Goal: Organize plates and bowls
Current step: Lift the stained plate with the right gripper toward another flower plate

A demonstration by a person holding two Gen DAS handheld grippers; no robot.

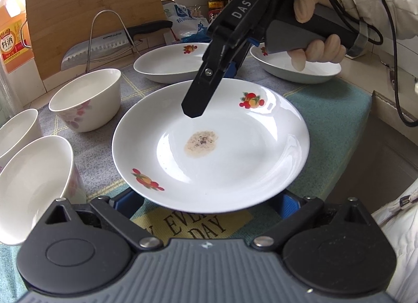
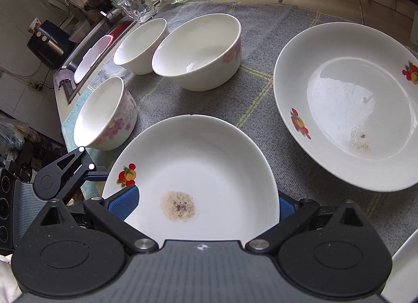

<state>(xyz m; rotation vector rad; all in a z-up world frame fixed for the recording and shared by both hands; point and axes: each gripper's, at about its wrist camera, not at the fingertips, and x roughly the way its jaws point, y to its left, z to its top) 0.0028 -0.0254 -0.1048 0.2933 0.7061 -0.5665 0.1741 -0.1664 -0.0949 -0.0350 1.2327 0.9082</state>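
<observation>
Three white plates with fruit pictures — the near plate [image 1: 209, 151] has a brown spot. Three white flowered bowls [image 2: 198, 52] stand upright beside them.

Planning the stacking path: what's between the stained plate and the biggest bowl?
Only bare mat between plate and bowl, shown in the right wrist view.
</observation>
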